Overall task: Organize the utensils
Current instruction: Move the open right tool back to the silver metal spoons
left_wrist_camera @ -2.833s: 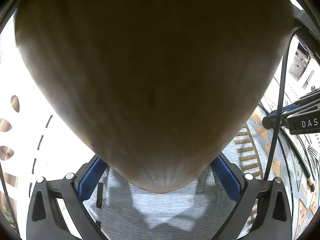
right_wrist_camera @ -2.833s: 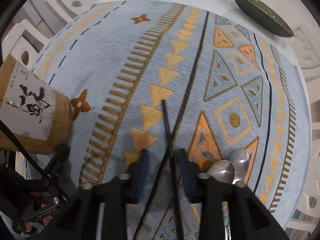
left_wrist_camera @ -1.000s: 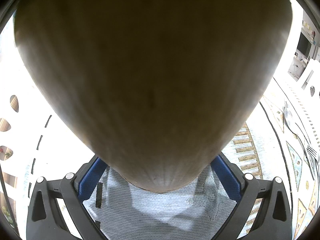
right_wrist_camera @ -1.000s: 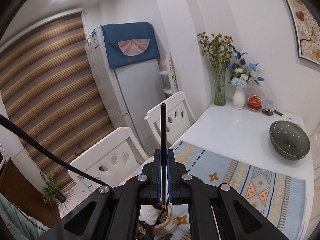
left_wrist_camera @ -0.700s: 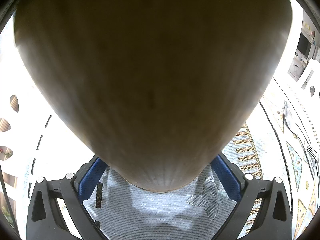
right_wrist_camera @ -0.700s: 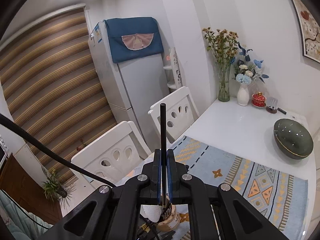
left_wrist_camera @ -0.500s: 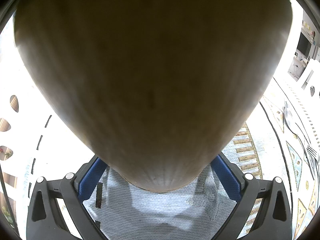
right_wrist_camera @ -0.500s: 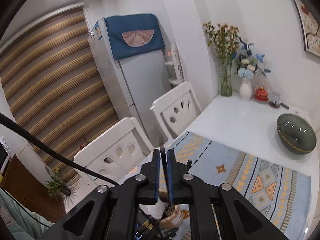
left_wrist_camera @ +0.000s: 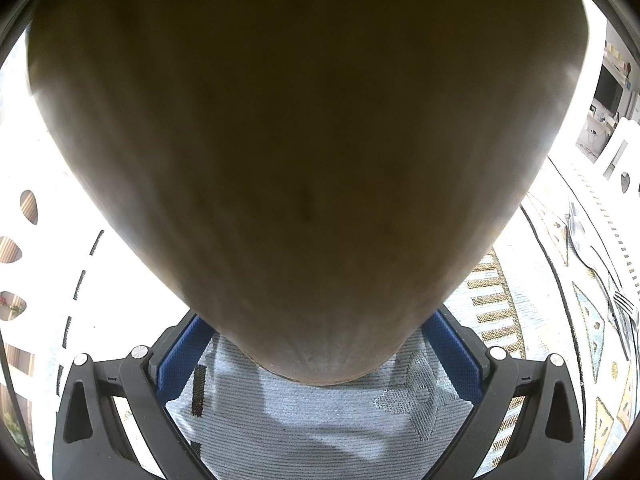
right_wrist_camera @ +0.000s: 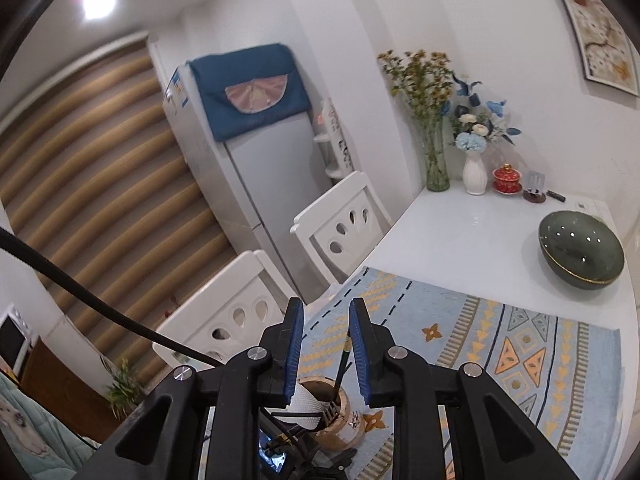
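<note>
My left gripper [left_wrist_camera: 320, 356] is shut on the brown bamboo utensil holder [left_wrist_camera: 304, 152], which fills the left wrist view; its blue pads [left_wrist_camera: 180, 356] press both sides. My right gripper [right_wrist_camera: 326, 344] is open and empty, raised above the holder [right_wrist_camera: 340, 416]. A black chopstick [right_wrist_camera: 342, 368] now stands in that holder with a fork and a white spatula. Spoons [left_wrist_camera: 580, 232] and a fork [left_wrist_camera: 626, 308] lie on the patterned placemat [left_wrist_camera: 504, 312] at the right.
A dark green bowl [right_wrist_camera: 580, 256] sits on the white table [right_wrist_camera: 460, 232] beyond the placemat [right_wrist_camera: 520, 344]. Vases with flowers [right_wrist_camera: 436, 160] stand at the far corner. White chairs [right_wrist_camera: 340, 228] line the table's left side.
My right gripper opened and let go of the black chopstick, which dropped into the holder. The left gripper has not moved.
</note>
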Demonstrator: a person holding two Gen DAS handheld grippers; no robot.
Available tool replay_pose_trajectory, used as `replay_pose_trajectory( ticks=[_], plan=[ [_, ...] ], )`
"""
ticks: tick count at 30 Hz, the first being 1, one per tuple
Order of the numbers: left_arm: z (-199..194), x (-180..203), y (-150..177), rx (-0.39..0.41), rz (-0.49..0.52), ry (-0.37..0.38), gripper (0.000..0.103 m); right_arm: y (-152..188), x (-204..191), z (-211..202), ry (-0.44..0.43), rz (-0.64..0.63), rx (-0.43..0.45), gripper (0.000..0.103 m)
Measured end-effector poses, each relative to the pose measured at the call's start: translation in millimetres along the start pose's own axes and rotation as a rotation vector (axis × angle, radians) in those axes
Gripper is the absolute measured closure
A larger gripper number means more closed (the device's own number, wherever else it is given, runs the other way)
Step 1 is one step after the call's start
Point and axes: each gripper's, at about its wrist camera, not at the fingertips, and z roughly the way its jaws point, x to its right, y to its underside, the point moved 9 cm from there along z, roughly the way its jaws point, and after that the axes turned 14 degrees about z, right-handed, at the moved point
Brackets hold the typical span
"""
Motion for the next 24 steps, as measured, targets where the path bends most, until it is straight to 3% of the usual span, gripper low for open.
replay_pose_trajectory(
  ticks=[5, 10, 13, 19, 24],
  plan=[
    [0.1, -0.4, 0.1, 0.0, 0.0, 0.0, 0.001, -9.5, 14.5, -33.8, 0.004, 0.051, 0.059, 0.077],
    [0.1, -0.7, 0.3, 0.0, 0.0, 0.0, 0.001, -16.4, 37.0, -75.0, 0.021, 0.122, 0.151, 0.063],
    [0.1, -0.8, 0.3, 0.0, 0.0, 0.0, 0.001, -14.1, 57.4, -91.8, 0.082, 0.153, 0.182, 0.055],
    [0.2, -1.2, 0.5, 0.0, 0.0, 0.0, 0.001, 15.8, 111.3, -96.8, 0.192, 0.279, 0.132, 0.054],
    [0.3, -1.4, 0.5, 0.0, 0.0, 0.001, 0.001, 63.0, 158.6, -77.7, 0.283, 0.389, 0.011, 0.054]
  ],
)
